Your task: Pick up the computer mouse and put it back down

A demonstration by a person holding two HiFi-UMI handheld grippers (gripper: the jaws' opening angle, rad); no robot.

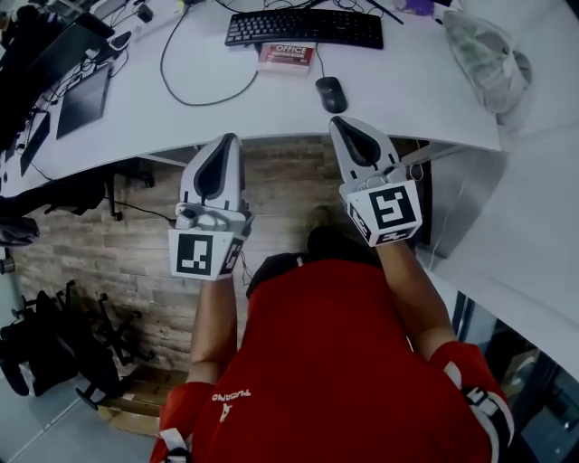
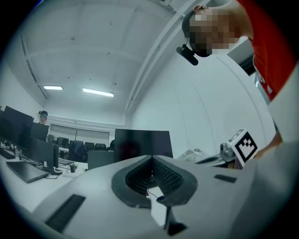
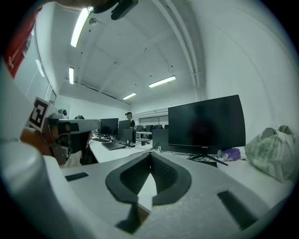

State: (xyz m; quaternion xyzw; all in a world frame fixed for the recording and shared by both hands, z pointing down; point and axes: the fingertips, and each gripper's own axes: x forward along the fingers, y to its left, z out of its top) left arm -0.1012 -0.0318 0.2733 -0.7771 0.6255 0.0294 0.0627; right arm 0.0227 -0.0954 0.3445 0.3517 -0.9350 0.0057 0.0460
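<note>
Beyond 2 clenched, empty hand-held grippers [image 1: 229, 138] [image 1: 337, 123], a glossy black corded mouse [image 1: 331, 93] sits on the white desk [image 1: 271, 104].

A black keyboard [image 1: 303, 27], a red-and-white box [image 1: 287, 57] just in front of it and a dark computer mouse [image 1: 331, 93] are being carried by the white desk [image 1: 226, 113]. A dark tablet [image 1: 83, 101] is being borne at its left end and a plastic bag [image 1: 487, 56] at its right.

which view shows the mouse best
The head view: the computer mouse lies whole on the desk, below the keyboard. The left gripper view shows only a dark sliver past its jaws that may be it; the right gripper view shows none.
</note>
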